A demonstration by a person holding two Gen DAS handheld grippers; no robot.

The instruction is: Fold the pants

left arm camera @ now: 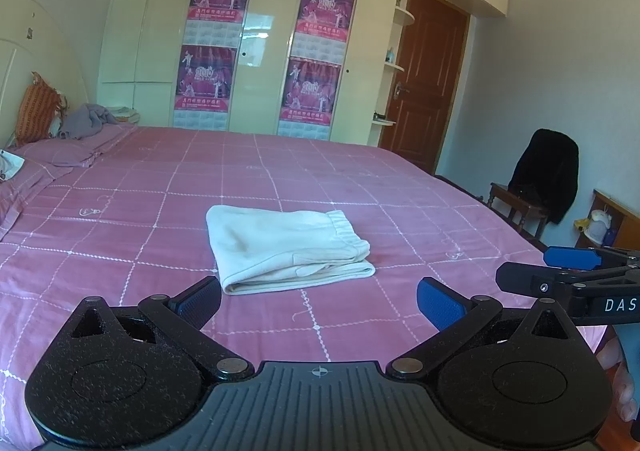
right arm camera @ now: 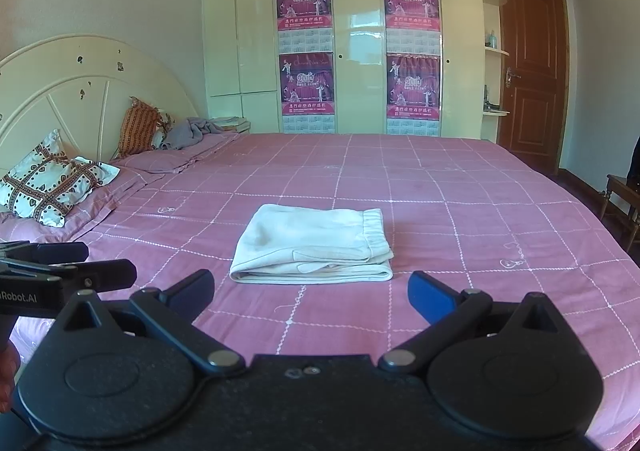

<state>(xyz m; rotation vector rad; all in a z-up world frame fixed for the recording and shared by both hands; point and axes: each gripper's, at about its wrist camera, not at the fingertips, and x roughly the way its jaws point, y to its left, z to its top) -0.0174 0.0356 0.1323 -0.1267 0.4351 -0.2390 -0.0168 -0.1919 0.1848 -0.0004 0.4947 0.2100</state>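
I see the cream fleece pants lying folded into a compact stack on the pink checked bed; my left gripper and right gripper hang empty, jaws spread wide, so the folding looks finished.

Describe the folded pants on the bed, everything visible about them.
The pants are cream-white, soft and fleecy-looking, folded into a compact, roughly rectangular stack of several layers. A gathered elastic waistband runs along the right end; the rounded fold is at the left, and the layered edges face the cameras. They lie flat near the middle of the pink checked bedspread, touching nothing else. Both tools are open and clear of them: left tool, right tool.
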